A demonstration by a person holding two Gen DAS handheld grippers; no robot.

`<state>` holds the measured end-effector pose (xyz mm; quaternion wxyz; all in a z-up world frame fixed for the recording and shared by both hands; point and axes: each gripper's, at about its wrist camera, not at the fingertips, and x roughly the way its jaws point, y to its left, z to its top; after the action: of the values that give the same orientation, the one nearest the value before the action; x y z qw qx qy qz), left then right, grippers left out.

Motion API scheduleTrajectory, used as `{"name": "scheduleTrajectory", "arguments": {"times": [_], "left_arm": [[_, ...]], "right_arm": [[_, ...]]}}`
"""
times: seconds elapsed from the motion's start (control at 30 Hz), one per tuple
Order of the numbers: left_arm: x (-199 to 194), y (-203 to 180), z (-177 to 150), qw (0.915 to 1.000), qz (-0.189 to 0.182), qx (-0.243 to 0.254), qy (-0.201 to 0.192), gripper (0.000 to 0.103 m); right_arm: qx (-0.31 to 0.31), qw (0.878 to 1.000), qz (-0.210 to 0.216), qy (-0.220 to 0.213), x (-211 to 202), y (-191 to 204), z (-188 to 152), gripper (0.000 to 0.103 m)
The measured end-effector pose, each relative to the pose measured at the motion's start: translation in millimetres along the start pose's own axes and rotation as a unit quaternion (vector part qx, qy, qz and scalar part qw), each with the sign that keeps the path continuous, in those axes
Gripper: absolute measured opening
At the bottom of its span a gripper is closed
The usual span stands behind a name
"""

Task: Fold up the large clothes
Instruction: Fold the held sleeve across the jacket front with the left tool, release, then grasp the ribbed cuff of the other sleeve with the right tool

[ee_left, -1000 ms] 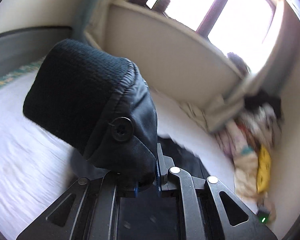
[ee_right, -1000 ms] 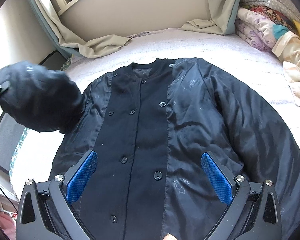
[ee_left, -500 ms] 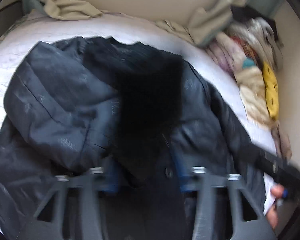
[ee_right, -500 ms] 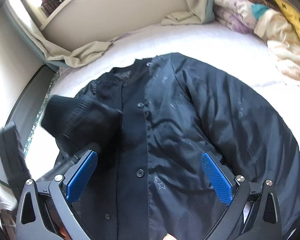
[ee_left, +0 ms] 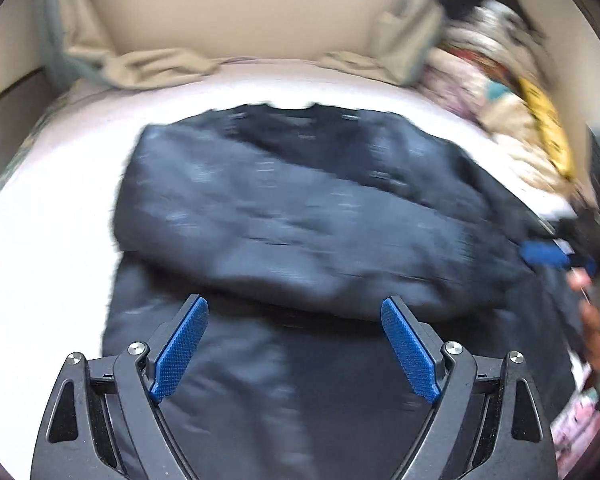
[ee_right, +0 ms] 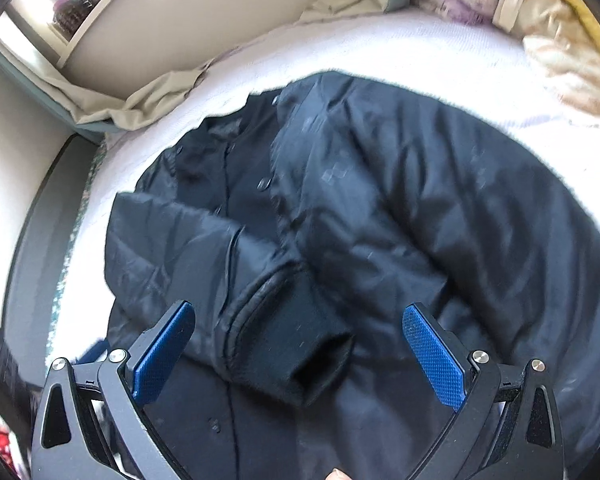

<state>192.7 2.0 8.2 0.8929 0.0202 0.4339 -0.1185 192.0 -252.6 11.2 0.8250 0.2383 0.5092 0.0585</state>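
Note:
A black buttoned jacket (ee_left: 300, 216) (ee_right: 440, 208) lies face up on the white bed. One sleeve (ee_right: 204, 256) is folded across its chest, and the knit cuff (ee_right: 300, 344) rests near the front placket. My left gripper (ee_left: 296, 344) hovers over the jacket's lower half with its jaws opening and nothing between the blue pads. My right gripper (ee_right: 300, 356) is open just above the cuff, which shows between its fingers without the pads touching it. In the left wrist view the right gripper (ee_left: 556, 256) appears at the right edge with a person's hand (ee_left: 596, 328).
The white bed sheet (ee_left: 52, 240) (ee_right: 380, 52) surrounds the jacket. Beige cloth (ee_left: 152, 68) is bunched along the wall. A pile of patterned bedding (ee_left: 512, 112) (ee_right: 540, 20) fills the far right corner. A dark bed frame (ee_right: 40, 216) runs along the left.
My left gripper held the cuff up, swung it over the jacket, let it go and opened. The sleeve now lies across the chest. The right gripper shifted a little over the jacket.

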Motion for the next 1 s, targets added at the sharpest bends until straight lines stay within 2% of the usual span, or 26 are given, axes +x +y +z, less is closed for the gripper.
{"name": "scheduleTrajectory", "arguments": {"times": [0.07, 0.13, 0.23, 0.3, 0.6, 0.7, 0.77, 0.8, 0.9, 0.97, 1.0], "left_arm": [[7, 29, -5, 0.999, 0.014, -0.043, 0.004, 0.091], [19, 51, -9, 0.9952, 0.019, -0.09, 0.034, 0.091], [36, 72, -13, 0.9858, -0.004, -0.144, 0.087, 0.091], [41, 82, -19, 0.9805, -0.001, -0.171, 0.097, 0.091], [44, 70, -19, 0.9863, 0.037, -0.126, 0.099, 0.091], [44, 69, -17, 0.986, 0.041, -0.129, 0.098, 0.091], [42, 68, -14, 0.986, 0.032, -0.133, 0.095, 0.091], [39, 68, -13, 0.9862, 0.027, -0.135, 0.092, 0.091], [33, 66, -9, 0.9874, 0.024, -0.136, 0.078, 0.091], [29, 65, -7, 0.9883, 0.026, -0.132, 0.072, 0.091], [28, 64, -7, 0.9886, 0.028, -0.13, 0.07, 0.091]], "right_arm": [[0.003, 0.999, 0.013, 0.029, 13, 1, -9, 0.103], [0.006, 0.999, 0.011, 0.053, 24, 1, -20, 0.103], [-0.007, 0.996, -0.006, 0.084, 44, 4, -38, 0.103], [-0.022, 0.996, -0.025, 0.086, 54, 6, -46, 0.103], [-0.106, 0.989, -0.08, 0.067, 76, 22, -72, 0.103], [-0.104, 0.99, -0.052, 0.081, 72, 18, -66, 0.103], [-0.052, 0.995, 0.002, 0.08, 62, 7, -55, 0.103], [0.0, 0.996, 0.044, 0.078, 55, -5, -49, 0.103], [0.089, 0.986, 0.116, 0.079, 50, -27, -41, 0.101], [0.117, 0.981, 0.133, 0.078, 54, -35, -38, 0.087], [0.122, 0.98, 0.136, 0.077, 56, -37, -37, 0.084]]}}
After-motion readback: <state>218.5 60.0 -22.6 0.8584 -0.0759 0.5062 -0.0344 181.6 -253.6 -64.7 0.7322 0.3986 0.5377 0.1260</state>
